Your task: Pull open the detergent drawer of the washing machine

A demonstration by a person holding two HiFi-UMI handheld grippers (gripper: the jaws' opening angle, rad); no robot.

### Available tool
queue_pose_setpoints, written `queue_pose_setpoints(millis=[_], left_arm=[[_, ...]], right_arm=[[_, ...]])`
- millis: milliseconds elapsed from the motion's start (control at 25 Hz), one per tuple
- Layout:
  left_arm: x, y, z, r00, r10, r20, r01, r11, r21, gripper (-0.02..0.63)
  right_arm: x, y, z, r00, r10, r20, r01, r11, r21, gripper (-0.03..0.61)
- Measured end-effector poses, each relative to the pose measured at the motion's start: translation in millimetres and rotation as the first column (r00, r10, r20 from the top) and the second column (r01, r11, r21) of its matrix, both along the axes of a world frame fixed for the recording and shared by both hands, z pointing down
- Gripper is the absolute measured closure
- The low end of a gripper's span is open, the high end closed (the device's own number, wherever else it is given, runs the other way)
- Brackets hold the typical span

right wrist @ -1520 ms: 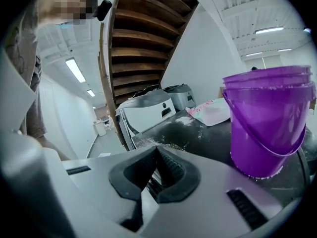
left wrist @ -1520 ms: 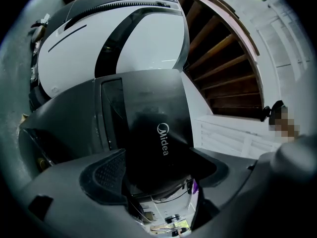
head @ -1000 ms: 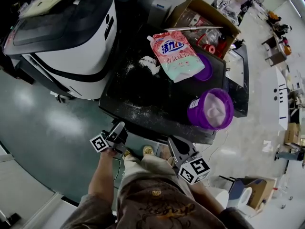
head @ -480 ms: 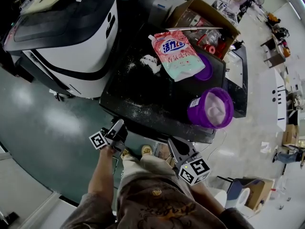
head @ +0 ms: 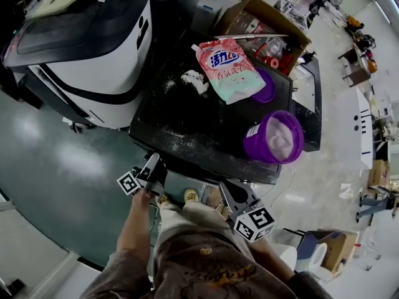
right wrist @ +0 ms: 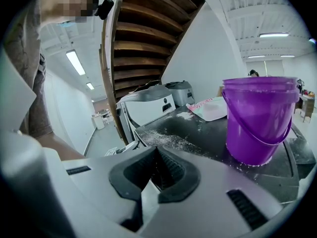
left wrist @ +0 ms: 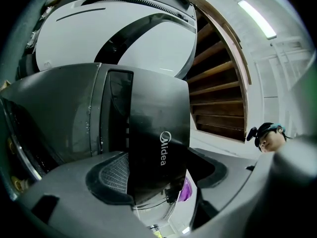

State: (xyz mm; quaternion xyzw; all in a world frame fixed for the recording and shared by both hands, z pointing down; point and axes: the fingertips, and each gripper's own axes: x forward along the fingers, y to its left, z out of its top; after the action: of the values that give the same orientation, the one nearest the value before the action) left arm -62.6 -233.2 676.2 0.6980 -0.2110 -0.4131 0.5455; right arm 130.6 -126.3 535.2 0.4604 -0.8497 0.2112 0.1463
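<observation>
**Right gripper view.** Your right gripper (right wrist: 156, 155) fills the foreground, its jaws closed pad against pad with nothing between them. Beyond them lies a dark top (right wrist: 198, 133) dusted with white powder (right wrist: 166, 139). At right a purple bucket (right wrist: 257, 118) stands on this top, its handle hanging down. A pink-and-white pouch (right wrist: 212, 108) lies flat farther back. A white appliance (right wrist: 148, 108) stands behind, beneath a wooden staircase (right wrist: 143, 38).

The person's left gripper (head: 151, 167) reaches forward on a bare, outstretched forearm (head: 133, 229), its jaws spread wide with a dark panel (left wrist: 158, 113) between them. The right gripper (head: 227, 192) is held low alongside, jaws pressed together.
</observation>
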Motion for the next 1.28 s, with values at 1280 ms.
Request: queue_pose_setpoints(millis=[1280], left_arm=[[-18, 36, 1, 0.997, -0.065, -0.036, 0.066, 0.998, 0.013, 0.287]], right_arm=[[-16, 5, -3, 0.998, -0.054, 0.015, 0.054, 0.999, 0.004, 0.575]])
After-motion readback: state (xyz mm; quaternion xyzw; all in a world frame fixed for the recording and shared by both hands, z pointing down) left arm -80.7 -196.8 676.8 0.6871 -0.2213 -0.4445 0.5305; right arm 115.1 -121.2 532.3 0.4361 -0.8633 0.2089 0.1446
